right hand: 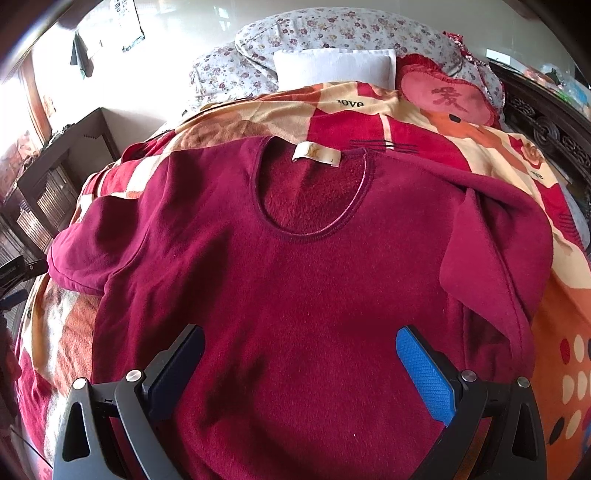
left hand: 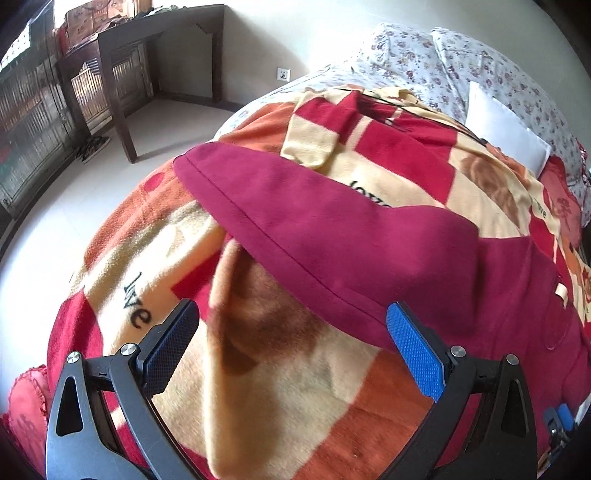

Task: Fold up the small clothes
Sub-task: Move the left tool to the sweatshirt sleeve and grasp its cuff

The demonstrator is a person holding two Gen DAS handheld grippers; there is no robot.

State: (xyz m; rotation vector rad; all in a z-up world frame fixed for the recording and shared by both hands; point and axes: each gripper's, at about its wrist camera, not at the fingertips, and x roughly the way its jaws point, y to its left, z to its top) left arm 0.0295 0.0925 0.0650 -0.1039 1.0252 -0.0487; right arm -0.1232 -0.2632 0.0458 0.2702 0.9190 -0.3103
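Right wrist view: a maroon fleece top (right hand: 295,280) fills the middle of the frame, lying front-up on the patterned blanket (right hand: 569,332), its neckline and white neck label (right hand: 316,155) toward the top of the picture.
Left wrist view: one sleeve (left hand: 295,206) of the top runs from upper left toward the right edge, lying across the blanket.
Right gripper (right hand: 299,369): spread wide and holding nothing, hovering over the lower body of the top.
Left gripper (left hand: 291,347): released too, jaws wide apart, low in the frame just beside the sleeve's lower edge; whether the blue pad touches the cloth I cannot tell.
Done so far: the top is laid out mostly flat. The sleeve at the right of the right wrist view (right hand: 495,251) is bunched and turned back on itself rather than neatly folded.
Left to do: by my reading nearly everything, with both sleeves to bring in and the body to fold.
Stage: judged early, at the start of the first fold.
Background: floral pillows (right hand: 332,33) and a white cushion (right hand: 332,66) sit at the top of the frame.
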